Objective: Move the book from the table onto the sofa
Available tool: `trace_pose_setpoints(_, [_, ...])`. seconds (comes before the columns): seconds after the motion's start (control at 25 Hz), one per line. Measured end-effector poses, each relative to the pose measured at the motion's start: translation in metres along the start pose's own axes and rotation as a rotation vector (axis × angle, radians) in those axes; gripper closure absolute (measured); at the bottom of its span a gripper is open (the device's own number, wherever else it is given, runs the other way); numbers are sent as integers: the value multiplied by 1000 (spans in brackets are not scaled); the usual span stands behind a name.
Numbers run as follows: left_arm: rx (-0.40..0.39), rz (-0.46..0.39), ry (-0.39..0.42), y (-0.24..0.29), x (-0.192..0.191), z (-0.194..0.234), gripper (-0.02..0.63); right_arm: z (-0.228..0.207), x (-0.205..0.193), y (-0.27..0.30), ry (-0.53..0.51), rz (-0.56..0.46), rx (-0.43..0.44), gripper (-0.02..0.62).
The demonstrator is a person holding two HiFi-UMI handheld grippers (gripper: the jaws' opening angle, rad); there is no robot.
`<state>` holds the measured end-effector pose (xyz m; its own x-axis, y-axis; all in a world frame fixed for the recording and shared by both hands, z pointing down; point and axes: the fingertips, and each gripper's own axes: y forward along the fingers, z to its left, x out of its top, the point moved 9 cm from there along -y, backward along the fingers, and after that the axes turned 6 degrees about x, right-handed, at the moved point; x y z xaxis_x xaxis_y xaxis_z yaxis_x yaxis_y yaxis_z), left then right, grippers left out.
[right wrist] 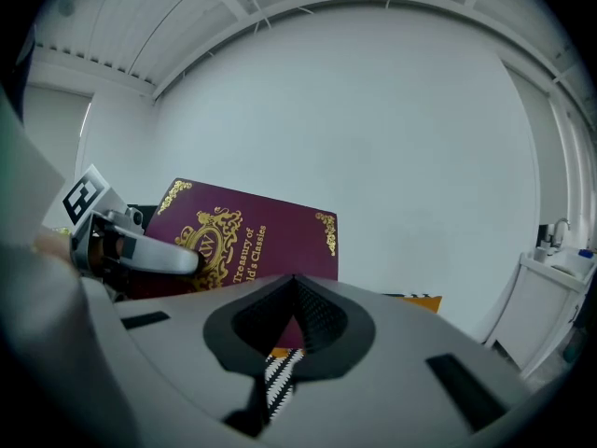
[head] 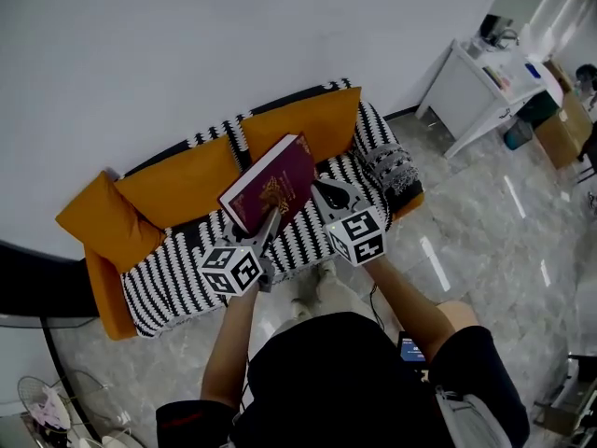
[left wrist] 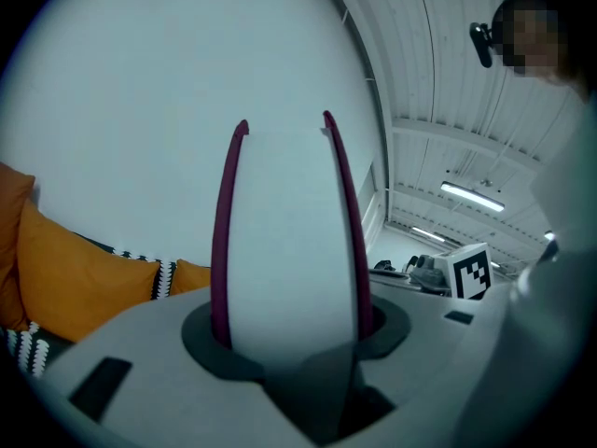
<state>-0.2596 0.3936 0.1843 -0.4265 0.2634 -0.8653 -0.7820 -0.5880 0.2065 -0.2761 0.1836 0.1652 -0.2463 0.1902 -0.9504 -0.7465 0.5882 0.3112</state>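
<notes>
Head view: you hold the burgundy book (head: 270, 183) tilted above the striped sofa (head: 168, 283), its lower edge clamped in the fingers of your left gripper (head: 269, 222). Your right gripper (head: 324, 188) sits just beside it.

Left gripper view: the pale page edge fills the gap between the fingers.

Right gripper view: the fingers are together on nothing. Gold lettering reads "Treasury of" and "Classics", with one word partly hidden.

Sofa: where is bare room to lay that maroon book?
The black-and-white striped sofa seat is bare at its left end, before the orange back cushions. Its right end is crowded by a patterned black-and-white cushion. The maroon hardcover book hovers mid-seat.
</notes>
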Motion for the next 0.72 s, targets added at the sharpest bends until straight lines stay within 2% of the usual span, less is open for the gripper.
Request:
trace_pose_setpoints(0.28, [51, 22, -50, 35, -8, 12, 380, -37, -3, 23, 21, 14, 23, 578])
trace_pose_setpoints(0.72, [82, 106, -103, 95, -35, 33, 380, -91, -37, 58, 84, 89, 37, 578])
